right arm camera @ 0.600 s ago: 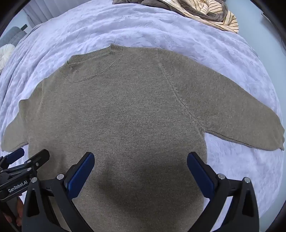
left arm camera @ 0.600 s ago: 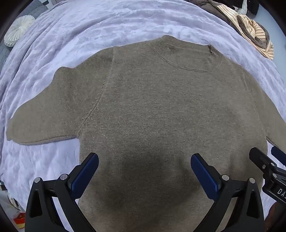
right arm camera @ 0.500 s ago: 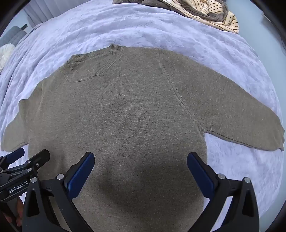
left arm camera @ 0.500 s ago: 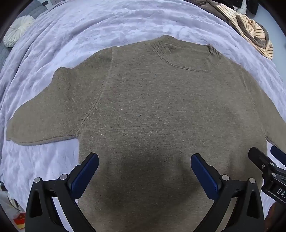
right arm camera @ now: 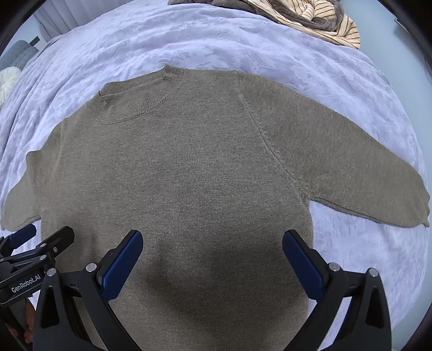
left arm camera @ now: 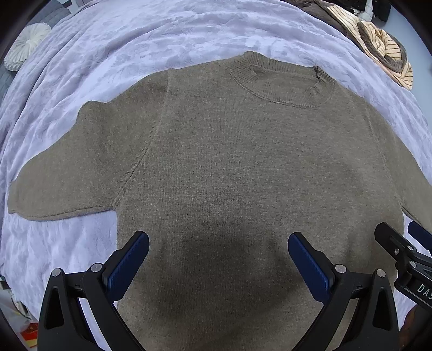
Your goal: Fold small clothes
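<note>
An olive-brown knitted short-sleeved sweater (left arm camera: 243, 175) lies flat and unfolded on a lavender plush bedspread (left arm camera: 162, 35); the left gripper (left arm camera: 218, 259) and right gripper (right arm camera: 213, 256) hover spread wide, grasping nothing.

One sweater (left arm camera: 243, 167), two tools: left tool (left arm camera: 218, 251), right tool (right arm camera: 213, 248); one striped garment (right arm camera: 324, 16); one blanket (left arm camera: 162, 35).

Bedroom: bedspread (left arm camera: 189, 35), cushion (left arm camera: 25, 46)
</note>
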Action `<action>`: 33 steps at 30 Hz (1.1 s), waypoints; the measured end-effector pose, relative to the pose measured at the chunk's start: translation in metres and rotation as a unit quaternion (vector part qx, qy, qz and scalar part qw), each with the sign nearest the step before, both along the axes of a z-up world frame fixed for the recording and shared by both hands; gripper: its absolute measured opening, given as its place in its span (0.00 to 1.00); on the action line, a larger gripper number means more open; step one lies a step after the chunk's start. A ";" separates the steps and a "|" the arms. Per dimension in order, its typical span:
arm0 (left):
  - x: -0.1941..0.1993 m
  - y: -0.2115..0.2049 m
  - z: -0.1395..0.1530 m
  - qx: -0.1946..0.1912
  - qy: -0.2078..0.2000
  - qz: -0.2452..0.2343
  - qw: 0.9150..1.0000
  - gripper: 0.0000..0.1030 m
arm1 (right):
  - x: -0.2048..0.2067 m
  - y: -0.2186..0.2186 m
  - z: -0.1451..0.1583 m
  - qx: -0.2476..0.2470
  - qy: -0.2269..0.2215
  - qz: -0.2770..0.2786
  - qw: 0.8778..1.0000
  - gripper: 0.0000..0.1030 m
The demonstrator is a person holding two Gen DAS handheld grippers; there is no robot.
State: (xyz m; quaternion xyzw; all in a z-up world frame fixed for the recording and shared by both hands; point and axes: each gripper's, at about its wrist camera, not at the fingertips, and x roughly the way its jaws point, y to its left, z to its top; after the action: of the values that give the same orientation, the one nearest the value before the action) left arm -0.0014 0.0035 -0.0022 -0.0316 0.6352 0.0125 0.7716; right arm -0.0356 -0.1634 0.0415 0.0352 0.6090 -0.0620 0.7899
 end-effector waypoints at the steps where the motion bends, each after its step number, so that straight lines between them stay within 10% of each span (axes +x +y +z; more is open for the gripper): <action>1: 0.000 0.000 0.000 0.000 0.000 -0.001 1.000 1.00 | 0.000 0.000 0.000 0.000 0.001 0.000 1.000 1.00; 33: -0.003 0.008 0.001 0.024 -0.008 -0.006 1.000 1.00 | 0.002 0.003 -0.003 -0.003 0.003 0.001 1.000 1.00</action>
State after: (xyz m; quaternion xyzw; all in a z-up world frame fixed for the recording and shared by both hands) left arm -0.0044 0.0118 -0.0007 -0.0090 0.6287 0.0231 0.7772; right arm -0.0331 -0.1603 0.0383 0.0322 0.6115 -0.0626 0.7881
